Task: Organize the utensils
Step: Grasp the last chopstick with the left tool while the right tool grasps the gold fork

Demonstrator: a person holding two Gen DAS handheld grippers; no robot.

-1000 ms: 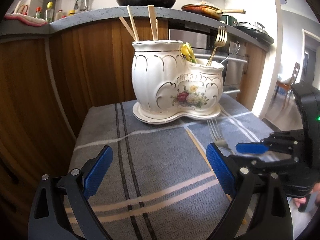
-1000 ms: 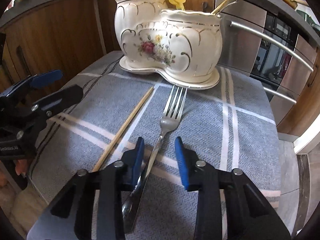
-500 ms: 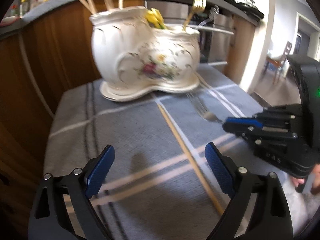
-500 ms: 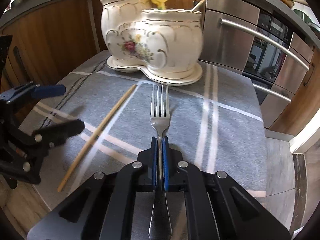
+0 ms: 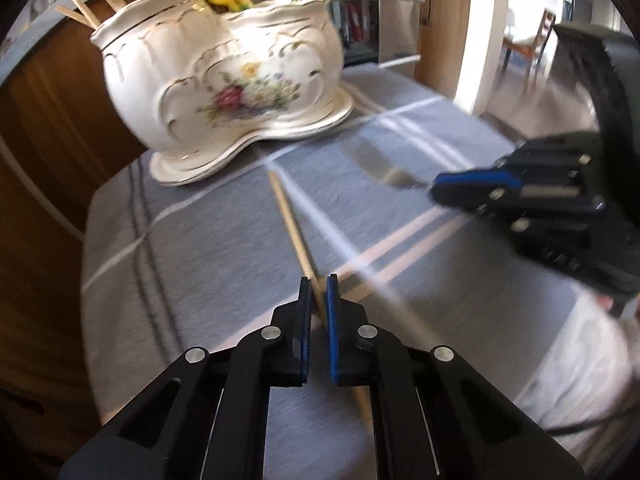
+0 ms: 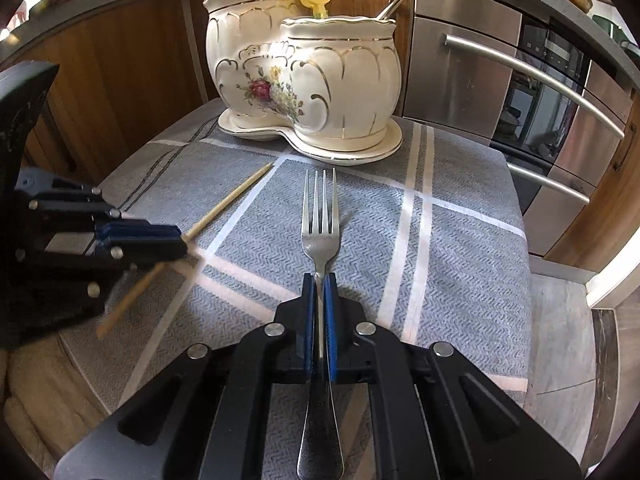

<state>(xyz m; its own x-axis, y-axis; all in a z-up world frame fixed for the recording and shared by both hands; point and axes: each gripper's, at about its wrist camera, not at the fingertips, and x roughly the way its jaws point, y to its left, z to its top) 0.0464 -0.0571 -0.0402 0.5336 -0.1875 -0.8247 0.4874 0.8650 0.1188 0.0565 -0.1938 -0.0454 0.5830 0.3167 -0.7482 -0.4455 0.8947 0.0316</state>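
Note:
A wooden chopstick (image 5: 292, 232) lies on the grey cloth, and my left gripper (image 5: 318, 280) is closing its jaws tight on the stick's near part. A steel fork (image 6: 320, 236) points its tines at the holder, with my right gripper (image 6: 319, 278) shut on its neck. The handle runs back under the jaws. The white flowered ceramic utensil holder (image 6: 312, 80) stands at the far end on its saucer, with chopsticks, forks and a yellow piece in it. In the left wrist view the right gripper (image 5: 436, 190) and the blurred fork (image 5: 394, 176) are at the right.
A grey cloth with white stripes (image 6: 440, 240) covers the small table. Its edges drop off close on the left and right. Wooden cabinet fronts (image 6: 132, 68) stand behind the holder, and steel oven handles (image 6: 520, 68) are to the right.
My left gripper swung right and down over the chopstick and its jaws went from wide open to shut on it. The right gripper closed on the fork and straightened it.

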